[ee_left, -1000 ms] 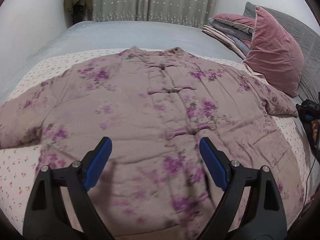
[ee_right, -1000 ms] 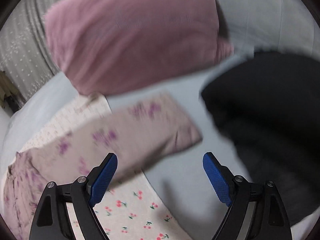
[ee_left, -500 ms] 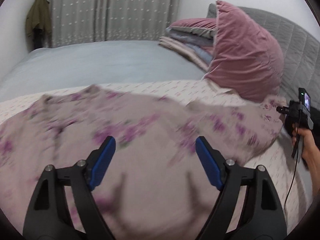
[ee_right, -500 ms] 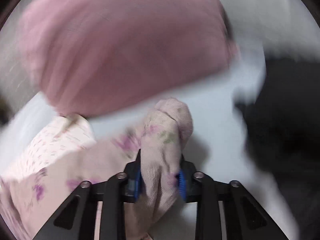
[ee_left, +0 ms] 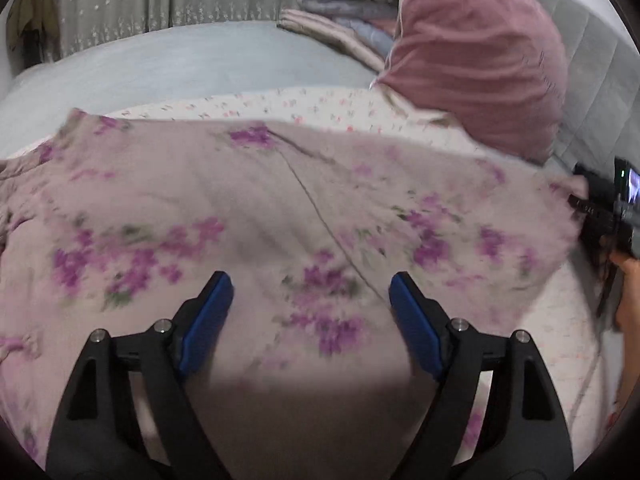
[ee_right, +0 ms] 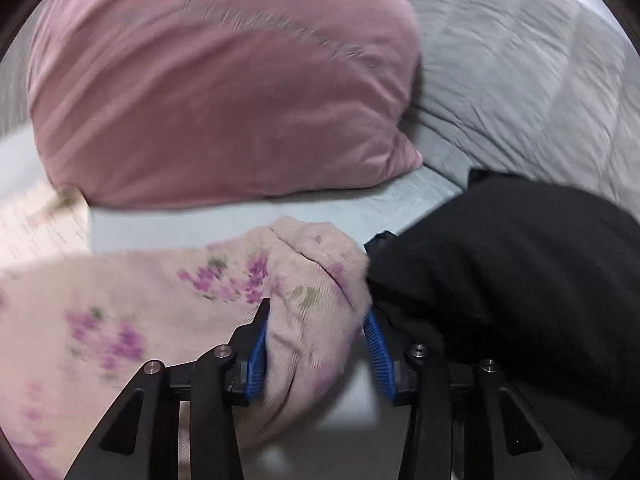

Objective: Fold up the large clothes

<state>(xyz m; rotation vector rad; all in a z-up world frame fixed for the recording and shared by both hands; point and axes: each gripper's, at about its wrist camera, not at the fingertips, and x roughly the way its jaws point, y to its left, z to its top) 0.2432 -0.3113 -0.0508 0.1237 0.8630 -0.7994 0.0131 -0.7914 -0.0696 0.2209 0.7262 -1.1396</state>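
The padded floral jacket (ee_left: 280, 216) lay flat on the bed (ee_left: 168, 60): soft, bulky, limp. The right gripper (ee_right: 316, 344), its fingers just reopening, loosely bracketed the bunched cuff (ee_right: 316, 272), the best hold. The left gripper (ee_left: 310, 312) hung wide open, empty.

My bed (ee_left: 168, 64) wore a pale grey-blue cover, with a white flower-print sheet (ee_left: 280, 104) spread across it. On that sheet lay the pink floral jacket (ee_left: 240, 208), spread flat. A pink velvet pillow (ee_left: 472, 52) leaned at the head by a stack of folded quilts (ee_left: 348, 12). A black garment (ee_right: 520, 272) lay beside the pillow.
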